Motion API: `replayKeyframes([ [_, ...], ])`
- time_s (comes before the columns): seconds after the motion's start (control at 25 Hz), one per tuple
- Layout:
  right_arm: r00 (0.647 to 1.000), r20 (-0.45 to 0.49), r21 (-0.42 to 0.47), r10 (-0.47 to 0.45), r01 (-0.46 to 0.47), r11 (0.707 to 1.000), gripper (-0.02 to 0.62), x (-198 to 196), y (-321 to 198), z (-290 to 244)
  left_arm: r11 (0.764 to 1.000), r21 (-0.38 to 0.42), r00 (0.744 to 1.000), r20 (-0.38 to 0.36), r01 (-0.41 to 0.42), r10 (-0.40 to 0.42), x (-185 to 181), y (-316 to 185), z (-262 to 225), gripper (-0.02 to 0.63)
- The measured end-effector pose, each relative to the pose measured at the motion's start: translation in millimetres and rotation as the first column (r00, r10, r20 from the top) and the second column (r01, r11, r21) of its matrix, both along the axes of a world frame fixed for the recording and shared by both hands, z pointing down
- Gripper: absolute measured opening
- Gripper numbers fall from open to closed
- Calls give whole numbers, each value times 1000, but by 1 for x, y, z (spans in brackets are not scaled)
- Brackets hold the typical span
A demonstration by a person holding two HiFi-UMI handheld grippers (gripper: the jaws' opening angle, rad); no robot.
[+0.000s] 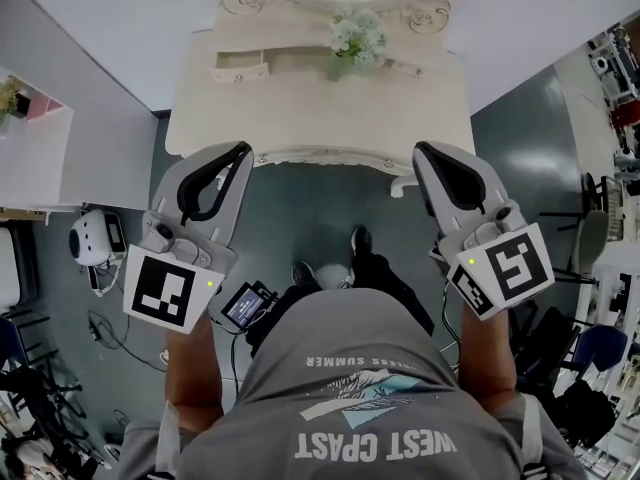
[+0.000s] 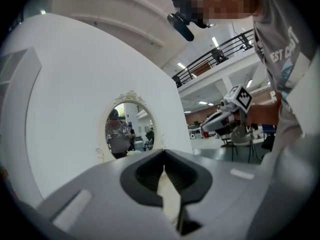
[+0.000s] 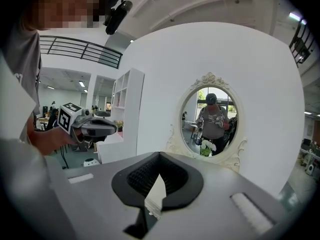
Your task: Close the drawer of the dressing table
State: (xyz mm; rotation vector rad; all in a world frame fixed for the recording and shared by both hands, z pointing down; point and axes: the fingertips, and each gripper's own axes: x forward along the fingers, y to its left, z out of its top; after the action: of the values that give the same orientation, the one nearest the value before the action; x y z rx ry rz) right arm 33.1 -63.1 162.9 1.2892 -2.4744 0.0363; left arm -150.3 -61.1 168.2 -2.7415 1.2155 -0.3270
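Note:
The cream dressing table (image 1: 300, 118) stands ahead of me, its oval mirror (image 3: 211, 120) against the white wall. A small drawer (image 1: 240, 66) on the tabletop's back left is pulled out a little. My left gripper (image 1: 241, 150) hovers at the table's front edge, left of centre, its jaws shut with nothing between them. My right gripper (image 1: 421, 150) is level with it at the front right, also shut and empty. Both are well short of the drawer. In the left gripper view the mirror (image 2: 129, 129) shows beyond the shut left gripper (image 2: 164, 154).
A vase of white flowers (image 1: 356, 36) stands on the tabletop, right of the drawer. A white shelf unit (image 1: 35, 158) and a small white device (image 1: 92, 236) are at the left. Chairs (image 1: 598, 223) stand at the right. My feet (image 1: 330, 266) are below the table's front.

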Motion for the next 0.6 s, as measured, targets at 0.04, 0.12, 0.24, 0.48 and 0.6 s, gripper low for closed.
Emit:
replayKeyframes([
  [0.04,1000,2,-1,-11,11,1000,1,-5,-7,1,1000,0,1000,0,13,-13,-5,-4,0,3],
  [0.12,999,7,-1,-37,37,999,1,-14,-18,2,999,1,999,0,37,-37,-13,-11,1,3],
  [0.24,997,13,-1,-78,78,997,2,-27,-38,7,997,-2,997,4,75,-75,-25,-21,3,3],
  [0.48,973,39,7,-227,227,974,1,-59,-93,10,972,1,972,25,234,-234,-56,-44,-2,3],
  [0.6,958,42,7,-283,283,959,2,-69,-119,8,959,-14,958,41,285,-284,-63,-56,-1,3],
])
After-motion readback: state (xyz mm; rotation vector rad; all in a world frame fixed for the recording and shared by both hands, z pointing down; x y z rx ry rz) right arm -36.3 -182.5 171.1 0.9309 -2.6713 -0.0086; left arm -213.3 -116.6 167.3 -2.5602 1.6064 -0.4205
